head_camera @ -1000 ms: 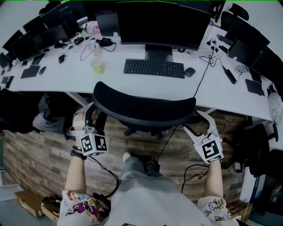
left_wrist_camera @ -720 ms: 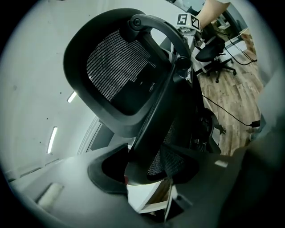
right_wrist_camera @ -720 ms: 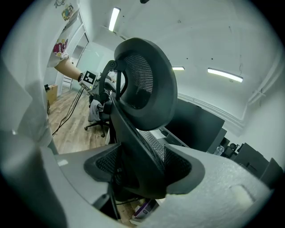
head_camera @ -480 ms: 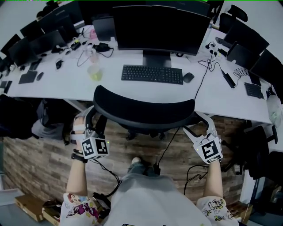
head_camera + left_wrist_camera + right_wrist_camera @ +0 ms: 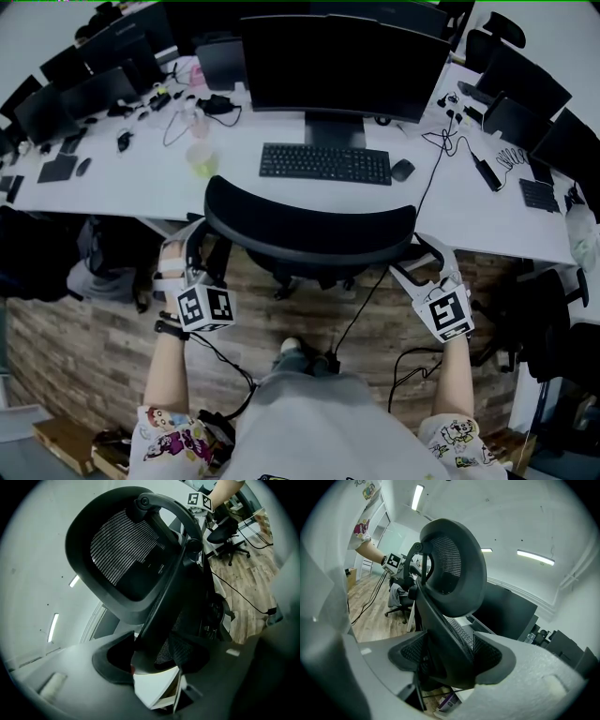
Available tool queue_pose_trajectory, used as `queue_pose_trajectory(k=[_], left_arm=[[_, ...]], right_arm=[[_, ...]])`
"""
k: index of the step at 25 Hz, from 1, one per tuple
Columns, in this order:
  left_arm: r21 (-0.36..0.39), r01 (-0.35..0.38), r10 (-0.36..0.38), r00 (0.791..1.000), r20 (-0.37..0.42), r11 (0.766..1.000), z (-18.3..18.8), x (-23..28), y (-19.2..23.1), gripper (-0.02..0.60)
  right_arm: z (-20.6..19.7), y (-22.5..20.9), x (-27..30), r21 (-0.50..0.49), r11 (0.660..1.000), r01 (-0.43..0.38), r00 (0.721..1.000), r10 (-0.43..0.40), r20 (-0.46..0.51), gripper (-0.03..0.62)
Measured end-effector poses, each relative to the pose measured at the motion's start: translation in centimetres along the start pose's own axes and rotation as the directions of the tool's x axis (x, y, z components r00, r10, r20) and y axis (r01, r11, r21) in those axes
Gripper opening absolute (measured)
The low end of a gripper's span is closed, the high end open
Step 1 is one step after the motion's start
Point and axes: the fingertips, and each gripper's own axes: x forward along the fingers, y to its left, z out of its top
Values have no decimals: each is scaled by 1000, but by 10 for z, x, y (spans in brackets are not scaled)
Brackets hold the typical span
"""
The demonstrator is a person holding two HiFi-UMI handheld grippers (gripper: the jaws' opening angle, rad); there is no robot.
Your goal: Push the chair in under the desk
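Left gripper [image 5: 195,251] is clamping the left edge of the chair [image 5: 309,230] backrest. Its own view is showing the dark frame bar wedged between both jaws, pads touching it. Chair is sitting with its backrest at the near edge of the desk [image 5: 112,187], lining up with the keyboard [image 5: 325,162] and monitor [image 5: 342,56] behind it. Right gripper [image 5: 424,258] is gripping the backrest's right edge, jaws pressing the frame from both sides.

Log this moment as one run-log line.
left gripper: shut on office chair back | right gripper: shut on its other side | chair: faces desk, before keyboard
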Motion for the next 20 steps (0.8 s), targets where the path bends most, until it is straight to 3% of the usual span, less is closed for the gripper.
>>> queue_pose_trajectory(k=[20], left_arm=[[-6, -19, 19, 1000, 18, 1000, 6, 2, -2, 238]], right_arm=[[-6, -13, 7, -41, 999, 15, 999, -17, -45, 314]])
